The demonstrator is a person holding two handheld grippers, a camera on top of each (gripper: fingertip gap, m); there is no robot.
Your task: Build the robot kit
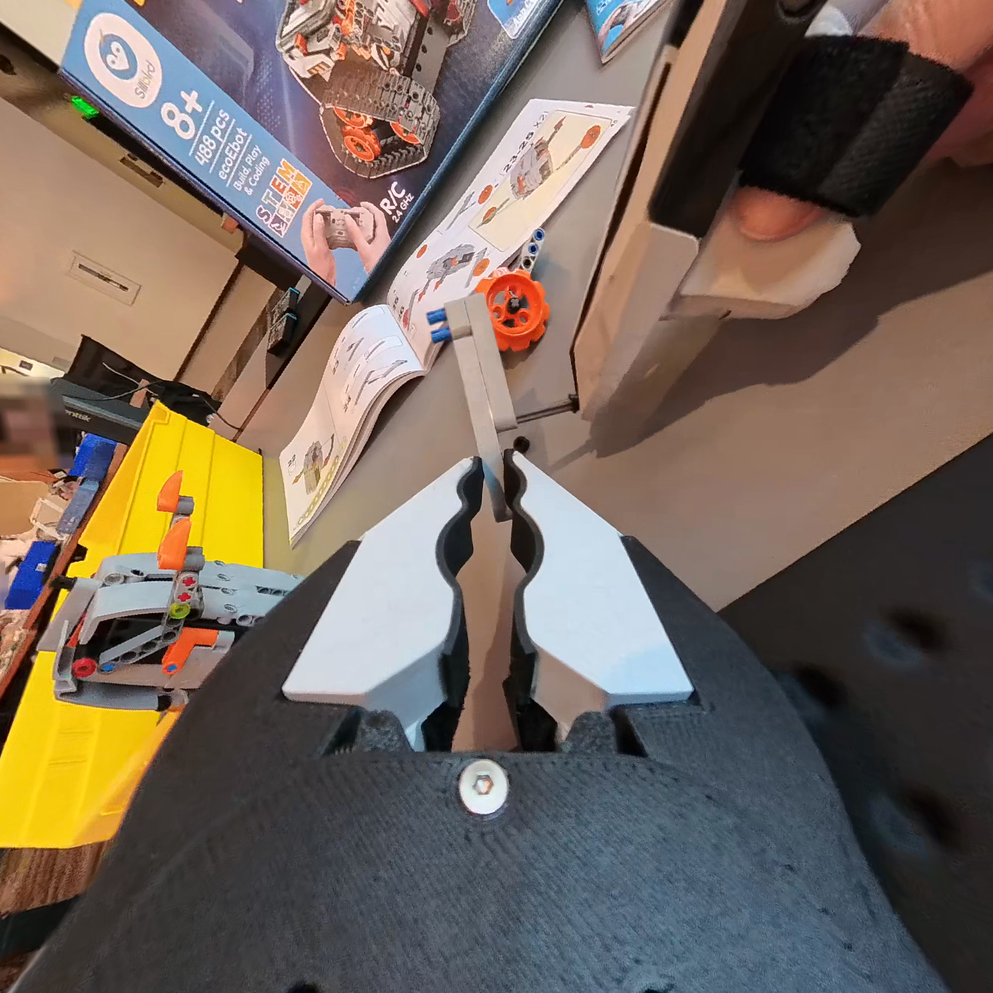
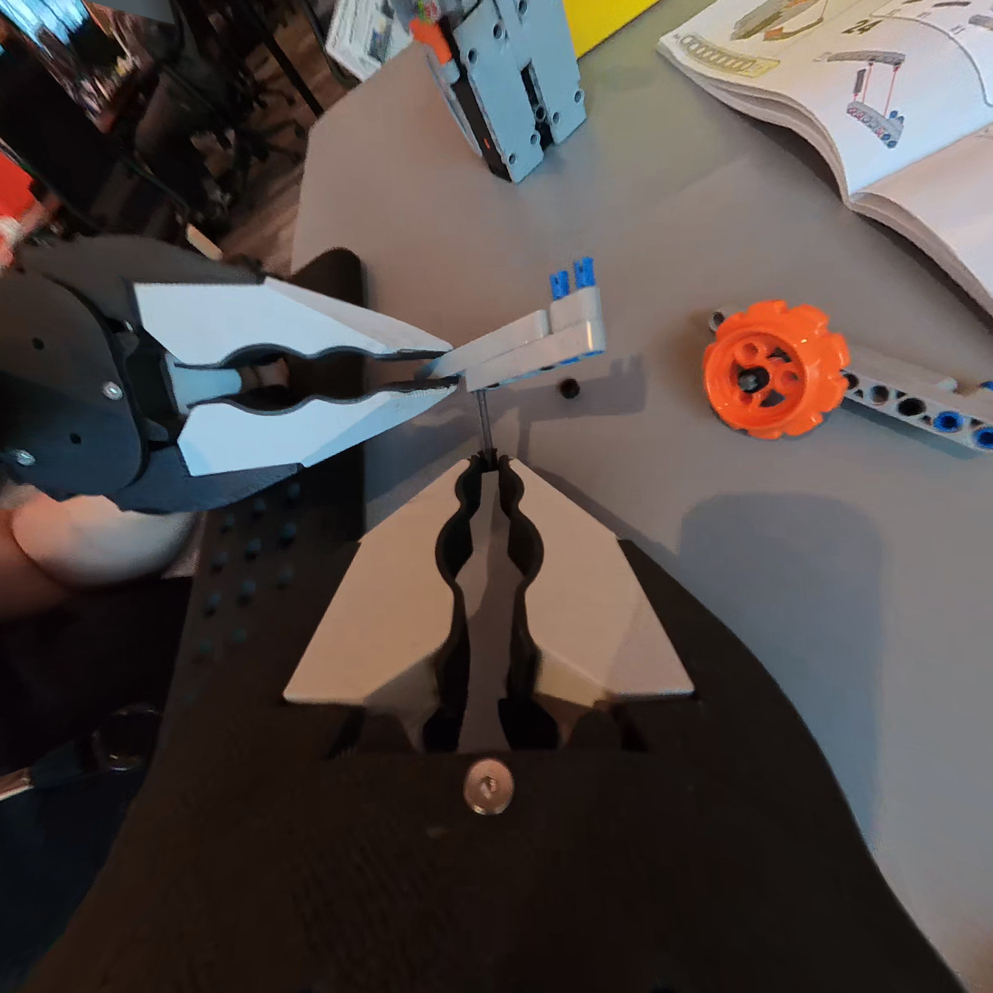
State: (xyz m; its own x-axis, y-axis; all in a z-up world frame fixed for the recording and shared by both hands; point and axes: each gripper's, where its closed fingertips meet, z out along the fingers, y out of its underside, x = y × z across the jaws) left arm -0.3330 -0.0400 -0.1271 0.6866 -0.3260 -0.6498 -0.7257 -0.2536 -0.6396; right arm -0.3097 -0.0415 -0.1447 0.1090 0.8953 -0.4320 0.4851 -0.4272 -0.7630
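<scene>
My left gripper [image 1: 493,463] is shut on one end of a grey beam assembly [image 1: 483,376] made of two beams, with two blue pins [image 1: 438,326] at its far end. My right gripper [image 2: 488,459] is shut on a thin dark axle [image 2: 485,424] whose other end meets the underside of the grey beam assembly [image 2: 532,344]. In the right wrist view the left gripper [image 2: 448,371] comes in from the left. In the left wrist view the right gripper [image 1: 577,405] comes in from the upper right with the axle [image 1: 542,412].
On the grey table [image 2: 698,537] lie an orange wheel [image 2: 774,371] on a holed grey beam [image 2: 913,403], a small black piece [image 2: 569,388], an open instruction booklet [image 2: 886,107] and a grey block [image 2: 516,91]. A yellow bin [image 1: 161,483], a part-built model [image 1: 150,607] and the kit box [image 1: 268,107] are at the left. My left and right fingertips are right by each other.
</scene>
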